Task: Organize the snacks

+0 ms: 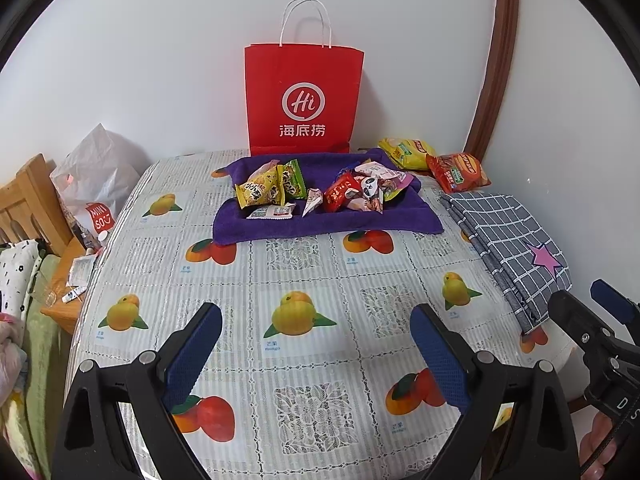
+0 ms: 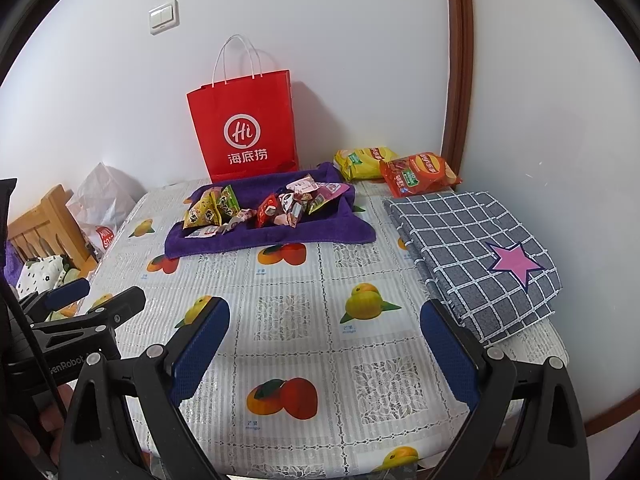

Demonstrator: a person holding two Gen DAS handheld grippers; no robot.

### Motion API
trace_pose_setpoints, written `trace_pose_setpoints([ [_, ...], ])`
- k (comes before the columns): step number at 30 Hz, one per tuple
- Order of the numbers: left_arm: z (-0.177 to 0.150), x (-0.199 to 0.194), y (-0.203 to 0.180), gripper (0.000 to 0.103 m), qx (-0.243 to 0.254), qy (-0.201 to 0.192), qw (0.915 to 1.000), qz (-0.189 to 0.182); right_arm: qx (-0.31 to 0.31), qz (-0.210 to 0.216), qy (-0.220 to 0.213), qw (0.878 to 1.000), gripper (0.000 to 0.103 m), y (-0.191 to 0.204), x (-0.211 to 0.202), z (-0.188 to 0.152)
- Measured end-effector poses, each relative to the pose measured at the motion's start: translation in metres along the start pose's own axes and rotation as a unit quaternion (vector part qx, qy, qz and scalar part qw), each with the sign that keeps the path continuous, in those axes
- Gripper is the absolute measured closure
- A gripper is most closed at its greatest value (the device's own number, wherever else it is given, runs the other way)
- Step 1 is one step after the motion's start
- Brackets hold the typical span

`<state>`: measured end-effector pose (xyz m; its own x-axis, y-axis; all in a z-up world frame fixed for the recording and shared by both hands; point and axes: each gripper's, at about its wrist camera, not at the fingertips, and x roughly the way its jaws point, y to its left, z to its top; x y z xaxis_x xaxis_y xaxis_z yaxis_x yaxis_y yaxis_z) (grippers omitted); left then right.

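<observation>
chip bags (image 2: 396, 168): 2 | red bag (image 1: 303, 98): 1 | purple towel (image 1: 328, 220): 1

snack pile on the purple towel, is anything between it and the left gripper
Nothing visible. Only bare fruit-print tablecloth lies between the open left gripper and the snack pile on the purple towel. The folded checked cloth sits off to the right.

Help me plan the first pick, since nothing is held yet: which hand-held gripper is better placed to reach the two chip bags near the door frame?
Right, probably. The yellow chip bag and red chip bag lie at the table's far right. The right hand-held gripper is open on that side; the left hand-held gripper, also open, faces the purple towel.
</observation>
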<state>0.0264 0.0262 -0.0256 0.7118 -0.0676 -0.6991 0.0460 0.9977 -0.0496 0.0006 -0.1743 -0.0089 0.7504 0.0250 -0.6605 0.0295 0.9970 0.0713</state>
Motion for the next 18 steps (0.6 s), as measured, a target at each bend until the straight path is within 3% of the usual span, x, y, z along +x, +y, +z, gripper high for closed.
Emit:
trace_pose_setpoints([
  [18,0.0016,-0.0014,0.0058,0.008,-0.004,-0.006,1.0000,0.001,0.003,0.013,-0.001,1.000,0.008,0.0055,-0.0027,0.0005],
])
